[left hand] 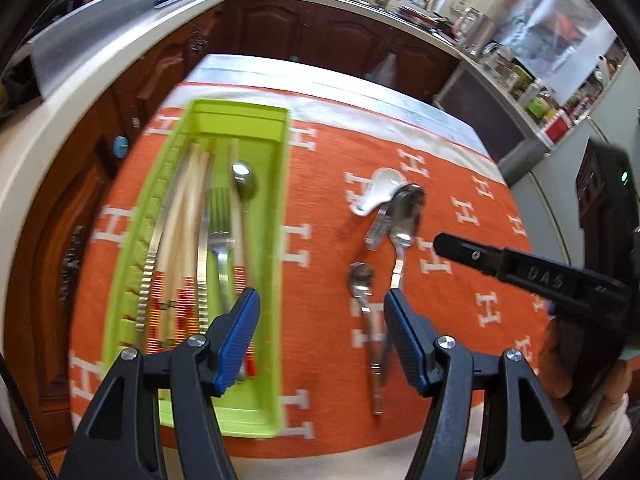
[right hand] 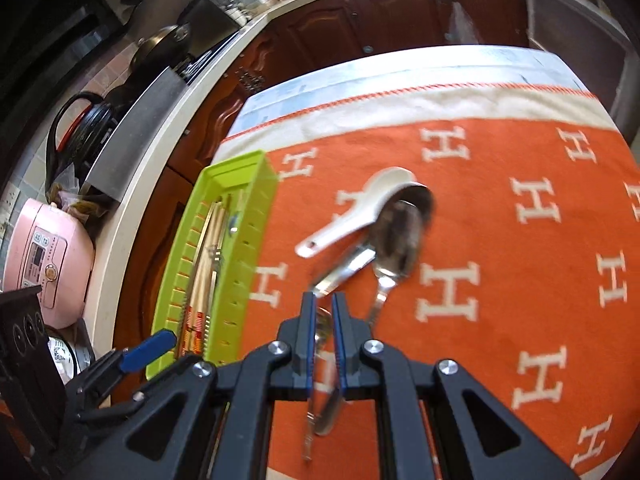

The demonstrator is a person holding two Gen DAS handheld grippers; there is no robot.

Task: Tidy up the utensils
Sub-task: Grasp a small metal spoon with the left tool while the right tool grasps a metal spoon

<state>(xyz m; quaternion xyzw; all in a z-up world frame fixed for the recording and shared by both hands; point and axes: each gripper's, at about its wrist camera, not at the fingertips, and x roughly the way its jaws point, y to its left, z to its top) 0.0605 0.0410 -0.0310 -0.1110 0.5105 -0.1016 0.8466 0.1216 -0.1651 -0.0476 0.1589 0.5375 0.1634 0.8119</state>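
A lime green utensil tray (left hand: 276, 184) (right hand: 256, 216) lies on the orange cloth at the left; it holds chopsticks (left hand: 184, 216), a fork (left hand: 219, 224) and a spoon (left hand: 245, 182). To its right lie a white ceramic spoon (left hand: 376, 190) (right hand: 356, 212), a large metal spoon (left hand: 404, 216) (right hand: 400, 232), a flat metal piece (left hand: 378, 228) (right hand: 344, 270) and a small metal spoon (left hand: 362, 280) (right hand: 322, 332). My left gripper (left hand: 320, 304) is open above the cloth between the tray and the small spoon. My right gripper (right hand: 321, 306) (left hand: 444, 242) is nearly closed with the small spoon's bowl seen between its fingers; I cannot tell whether it grips it.
The orange cloth with white H marks (left hand: 460, 304) (right hand: 520, 240) covers a table with a pale far border. Dark wood cabinets (left hand: 320, 28) and a white counter (left hand: 60, 128) ring the table. A pink rice cooker (right hand: 44, 256) and black kettle (right hand: 80, 128) stand on the counter.
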